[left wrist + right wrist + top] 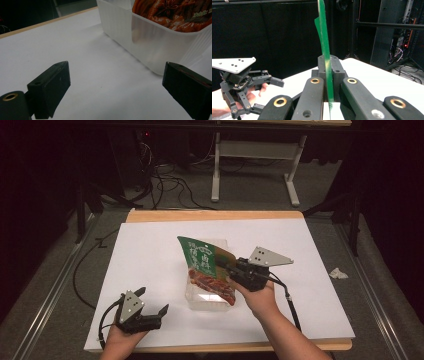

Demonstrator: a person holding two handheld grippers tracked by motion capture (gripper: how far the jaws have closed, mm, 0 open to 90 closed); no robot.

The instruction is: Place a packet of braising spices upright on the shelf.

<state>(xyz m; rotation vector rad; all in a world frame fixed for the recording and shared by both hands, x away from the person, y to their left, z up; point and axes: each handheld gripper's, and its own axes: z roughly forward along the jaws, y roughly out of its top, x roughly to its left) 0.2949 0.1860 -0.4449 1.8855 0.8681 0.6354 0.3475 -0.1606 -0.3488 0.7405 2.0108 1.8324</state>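
A green and red food packet [202, 262] stands tilted in a clear plastic tub [200, 301] at the middle of the white board. Its red lower end [172, 12] lies inside the tub [145, 42]. My right gripper [226, 266] is shut on the packet's right edge; in the right gripper view the green edge [324, 45] rises upright from between the closed jaws of that gripper [328, 75]. My left gripper [153, 301] rests open near the board's front left corner. Its view looks at the tub from a short distance, the gripper [117, 92] holding nothing.
The white board [150, 250] covers a wooden table. A crumpled white paper [338, 273] lies on the floor to the right. Cables [165, 185] and a white table frame [216, 165] stand beyond the far edge. My left gripper [239, 80] shows farther off in the right gripper view.
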